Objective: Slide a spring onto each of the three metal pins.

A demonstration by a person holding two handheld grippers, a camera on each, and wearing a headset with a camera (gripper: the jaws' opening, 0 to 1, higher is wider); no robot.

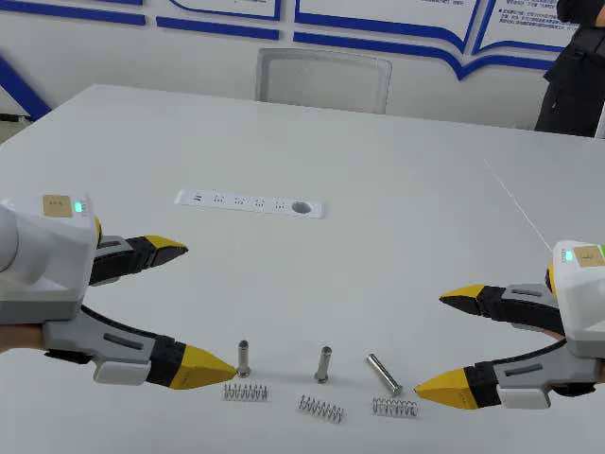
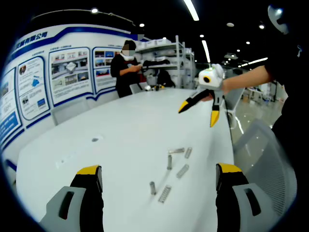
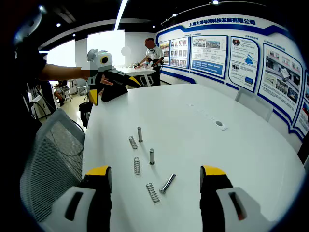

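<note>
Three metal pins stand in a row near the front of the white table [image 1: 378, 189]: the left pin [image 1: 243, 357] and middle pin [image 1: 323, 363] are upright, and the right pin [image 1: 384, 374] lies on its side. One loose spring lies flat in front of each: left spring [image 1: 246, 392], middle spring [image 1: 320, 408], right spring [image 1: 394, 408]. My left gripper [image 1: 194, 307] hovers open to the left of the row, holding nothing. On the other side my right gripper [image 1: 444, 342] is open too, its lower tip close to the lying pin [image 3: 167, 183].
A white power strip [image 1: 251, 203] is set flush into the table's middle. A grey chair [image 1: 323, 78] stands at the far edge and a mesh chair [image 3: 53, 154] at the near side. A person [image 1: 572, 66] stands at the back right.
</note>
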